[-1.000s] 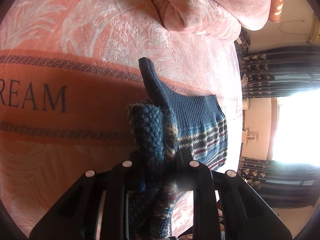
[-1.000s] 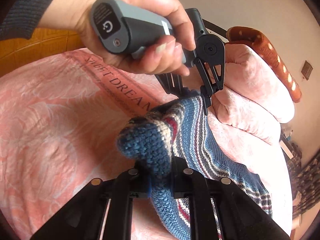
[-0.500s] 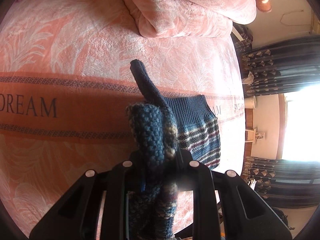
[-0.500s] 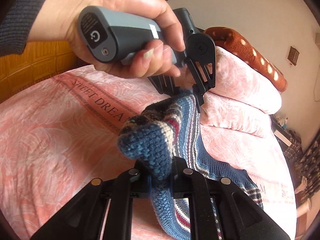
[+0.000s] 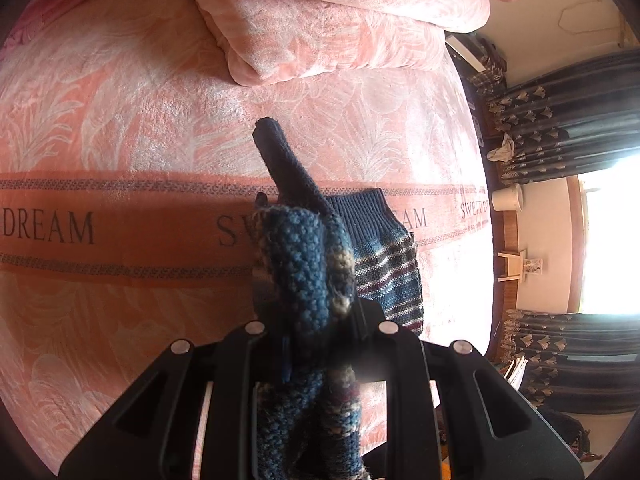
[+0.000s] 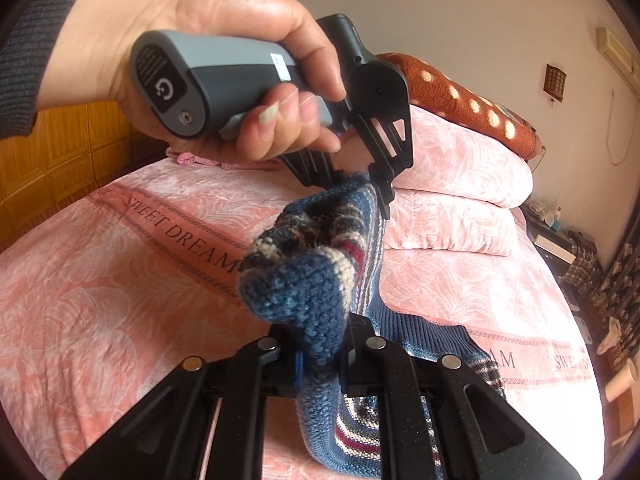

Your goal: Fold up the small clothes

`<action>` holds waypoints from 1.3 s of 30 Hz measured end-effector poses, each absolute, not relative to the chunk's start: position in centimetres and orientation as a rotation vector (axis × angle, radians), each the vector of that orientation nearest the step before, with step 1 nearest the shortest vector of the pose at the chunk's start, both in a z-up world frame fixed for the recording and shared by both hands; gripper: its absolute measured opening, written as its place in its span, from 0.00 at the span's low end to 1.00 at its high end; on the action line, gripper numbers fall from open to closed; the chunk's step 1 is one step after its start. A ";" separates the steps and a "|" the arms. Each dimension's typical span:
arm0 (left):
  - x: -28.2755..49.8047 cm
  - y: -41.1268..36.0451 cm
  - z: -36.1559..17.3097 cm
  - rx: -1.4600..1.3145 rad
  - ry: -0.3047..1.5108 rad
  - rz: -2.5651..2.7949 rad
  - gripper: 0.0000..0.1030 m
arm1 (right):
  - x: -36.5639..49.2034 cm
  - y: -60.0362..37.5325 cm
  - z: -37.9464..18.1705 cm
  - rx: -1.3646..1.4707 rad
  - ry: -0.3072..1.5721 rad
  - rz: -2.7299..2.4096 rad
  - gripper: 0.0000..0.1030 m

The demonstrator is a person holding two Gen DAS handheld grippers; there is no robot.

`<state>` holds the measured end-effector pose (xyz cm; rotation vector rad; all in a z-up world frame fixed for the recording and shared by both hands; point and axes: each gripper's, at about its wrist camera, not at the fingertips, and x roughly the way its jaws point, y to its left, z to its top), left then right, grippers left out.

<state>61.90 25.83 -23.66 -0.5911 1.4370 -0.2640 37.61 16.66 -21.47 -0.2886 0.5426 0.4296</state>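
Note:
A small blue knitted garment [image 5: 384,264] with plaid stripes hangs between both grippers above a pink bed cover [image 5: 120,120]. My left gripper [image 5: 316,320] is shut on a bunched blue edge of it, and a dark ribbed part sticks up beyond the fingers. In the right wrist view my right gripper [image 6: 320,340] is shut on another bunched edge of the garment [image 6: 304,280]. A hand [image 6: 200,40] holds the left gripper [image 6: 372,184] just ahead, and the knit stretches between the two. The ribbed lower part [image 6: 432,332] trails onto the bed.
A folded pink quilt [image 5: 340,16] lies at the head of the bed, with a brown spotted pillow [image 6: 460,96] on top of it. Dark curtains [image 5: 560,120] and a bright window [image 5: 612,240] stand past the bed's right edge. An orange wooden wall [image 6: 60,136] is to the left.
Both grippers have lifted and pulled back with the garment, so more of the bed and quilt shows. Less of the garment rests on the cover. Both grips are unchanged.

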 end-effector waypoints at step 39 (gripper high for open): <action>67.6 6.1 -30.0 -0.358 1.571 -0.210 0.18 | 41.4 -3.3 -27.7 0.198 0.645 0.322 0.11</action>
